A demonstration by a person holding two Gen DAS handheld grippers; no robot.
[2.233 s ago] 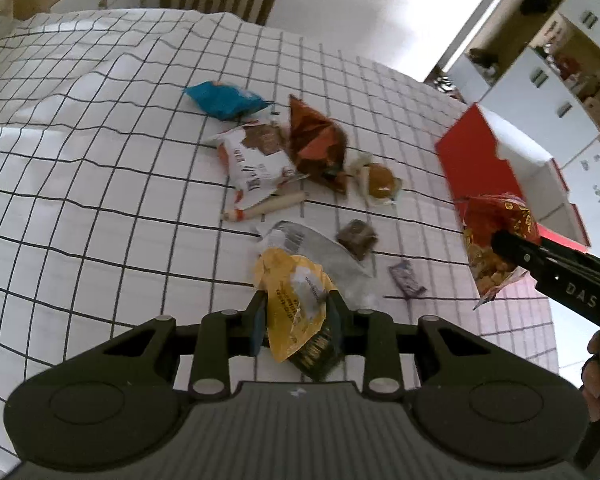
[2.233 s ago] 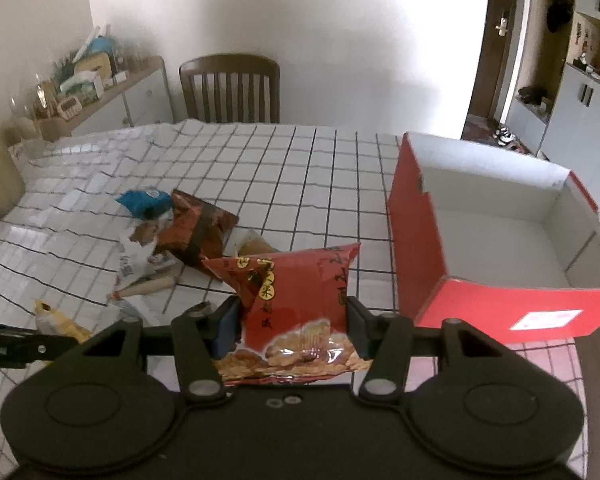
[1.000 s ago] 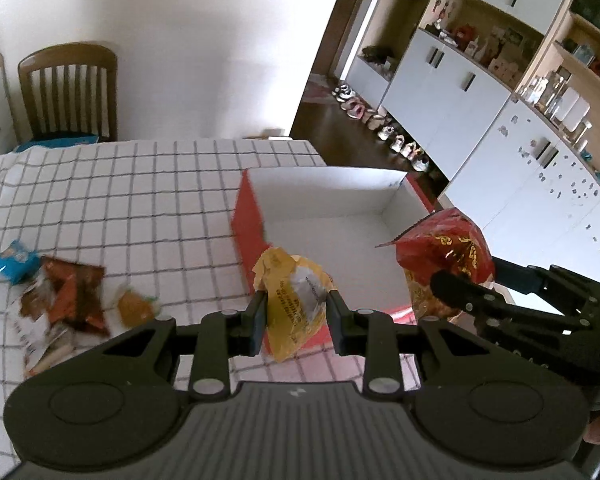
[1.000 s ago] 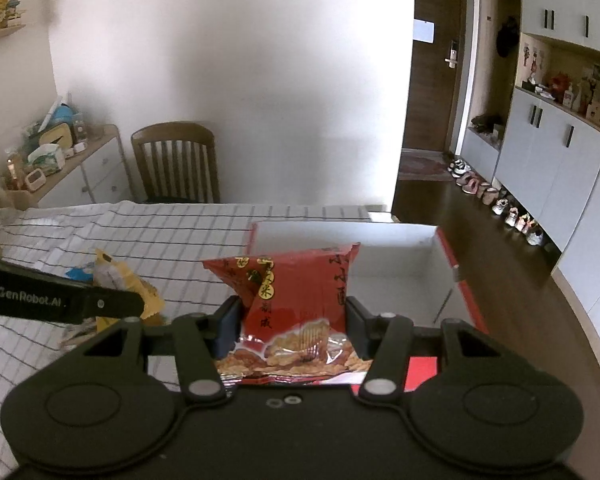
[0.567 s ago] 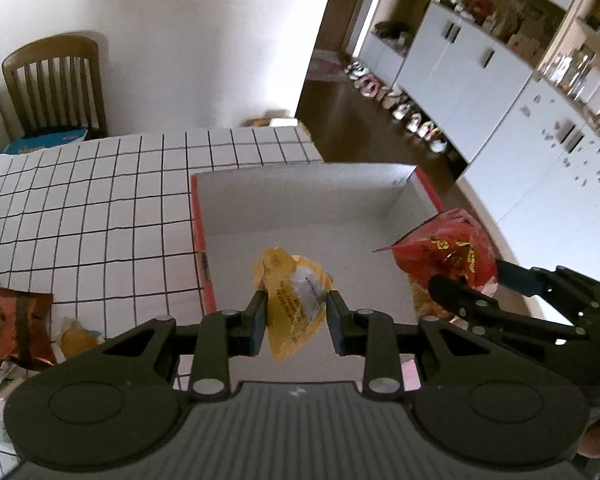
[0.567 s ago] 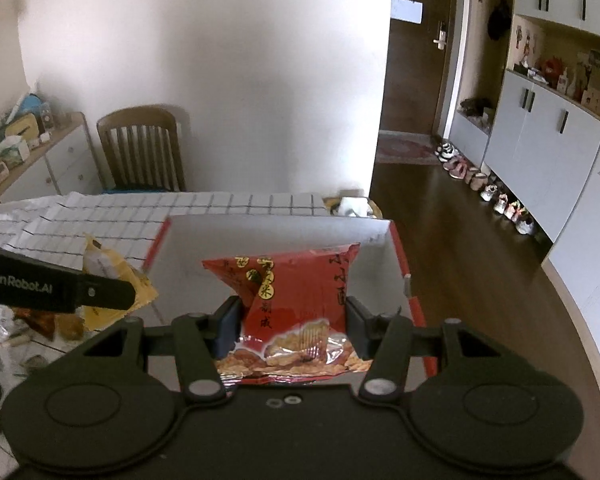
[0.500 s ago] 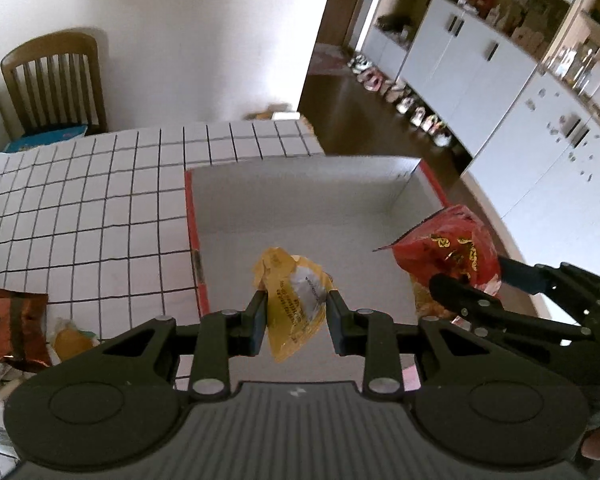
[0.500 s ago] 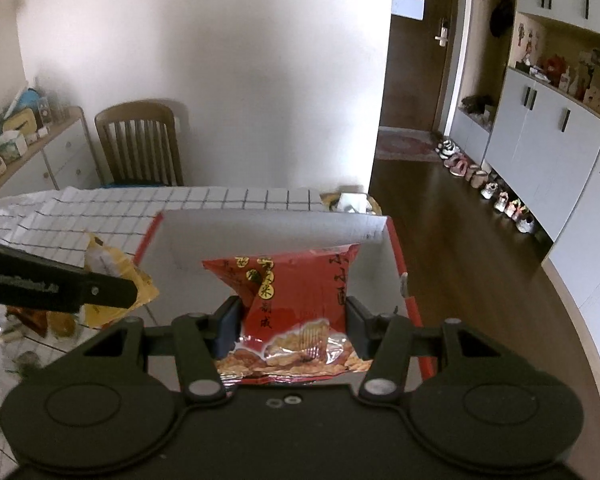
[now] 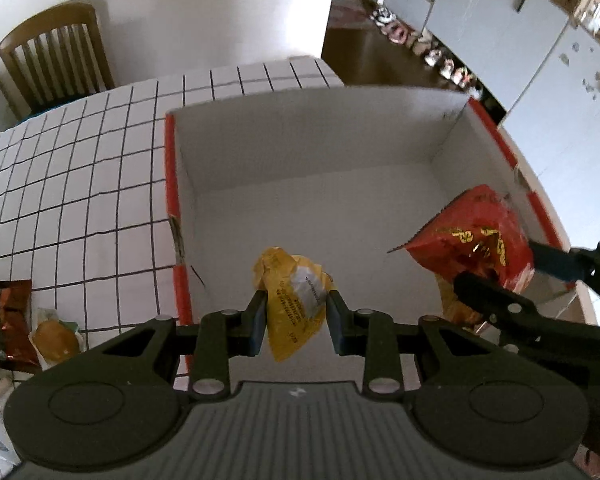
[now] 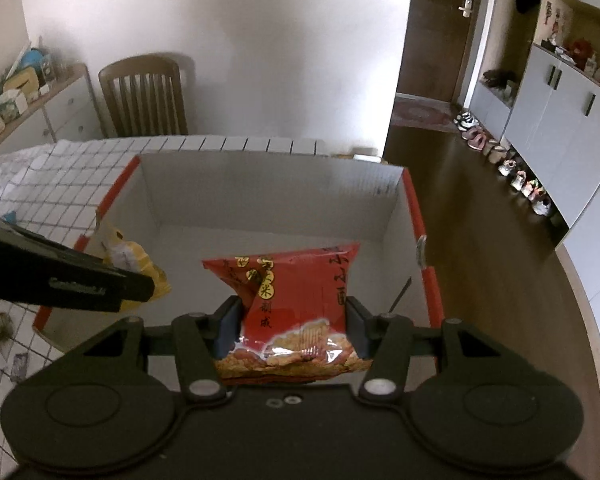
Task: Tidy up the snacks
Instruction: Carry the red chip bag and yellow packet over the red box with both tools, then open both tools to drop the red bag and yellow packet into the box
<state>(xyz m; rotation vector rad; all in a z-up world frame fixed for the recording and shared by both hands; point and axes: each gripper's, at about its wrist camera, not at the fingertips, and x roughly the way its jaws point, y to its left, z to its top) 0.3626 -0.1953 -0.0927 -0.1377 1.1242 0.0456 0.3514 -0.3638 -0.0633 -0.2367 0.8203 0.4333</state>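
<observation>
The red-and-white box (image 9: 380, 136) gapes open-topped, its floor bare; only its upright walls hem the way, the right tool (image 9: 496, 276) crowding its right side.

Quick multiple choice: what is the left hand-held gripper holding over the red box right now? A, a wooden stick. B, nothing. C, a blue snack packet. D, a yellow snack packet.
D: the left hand-held gripper is clamped on a yellow snack packet above the white floor of the red box.
</observation>
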